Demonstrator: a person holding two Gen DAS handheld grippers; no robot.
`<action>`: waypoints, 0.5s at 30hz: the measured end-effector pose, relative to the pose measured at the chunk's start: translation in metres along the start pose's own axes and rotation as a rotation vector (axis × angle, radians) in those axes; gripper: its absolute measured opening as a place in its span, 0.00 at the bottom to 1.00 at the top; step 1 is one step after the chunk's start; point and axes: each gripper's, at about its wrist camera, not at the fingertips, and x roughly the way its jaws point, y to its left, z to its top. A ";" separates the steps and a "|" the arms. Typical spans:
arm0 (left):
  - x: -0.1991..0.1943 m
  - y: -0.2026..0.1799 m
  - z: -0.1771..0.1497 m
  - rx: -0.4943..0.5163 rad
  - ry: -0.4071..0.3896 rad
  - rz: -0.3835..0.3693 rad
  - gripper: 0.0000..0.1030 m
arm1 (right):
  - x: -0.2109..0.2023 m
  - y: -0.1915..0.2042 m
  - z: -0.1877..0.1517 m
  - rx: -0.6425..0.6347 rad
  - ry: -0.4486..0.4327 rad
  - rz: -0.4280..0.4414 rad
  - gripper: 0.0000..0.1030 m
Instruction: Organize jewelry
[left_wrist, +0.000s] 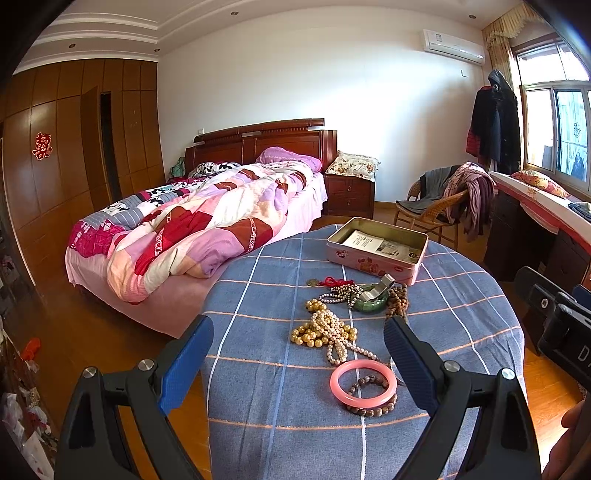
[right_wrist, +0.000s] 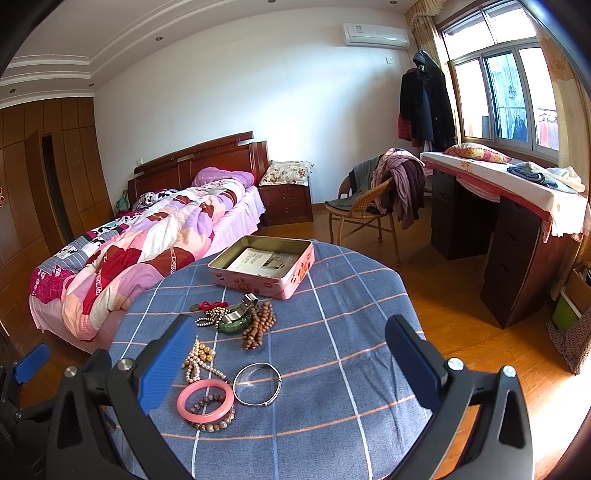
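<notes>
On the desk (right_wrist: 369, 314) with a blue checked cloth, the pink tin (right_wrist: 264, 267) stands open behind the jewelry pile (right_wrist: 229, 321). Both hand-held grippers, left (left_wrist: 297, 345) and right (right_wrist: 290, 345), are spread and empty. The pearl strands (left_wrist: 330, 332) are tangled, so lifting one may drag others. The paper in the tin is unreadable.

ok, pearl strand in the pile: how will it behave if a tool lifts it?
Likely floppy: the pearl strand lies in loose loops. It may drag the gold beads tangled with it. The round beads look smooth, so it could slip from a pinch.
</notes>
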 end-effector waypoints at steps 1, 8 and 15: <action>0.000 0.000 0.000 0.000 0.001 0.000 0.91 | 0.000 0.000 0.000 0.000 0.000 0.001 1.00; 0.002 0.002 -0.001 -0.002 0.004 -0.001 0.91 | 0.001 0.004 -0.001 -0.003 0.002 0.003 1.00; 0.002 0.002 -0.001 -0.002 0.003 0.000 0.91 | 0.001 0.004 -0.001 -0.004 0.001 0.003 1.00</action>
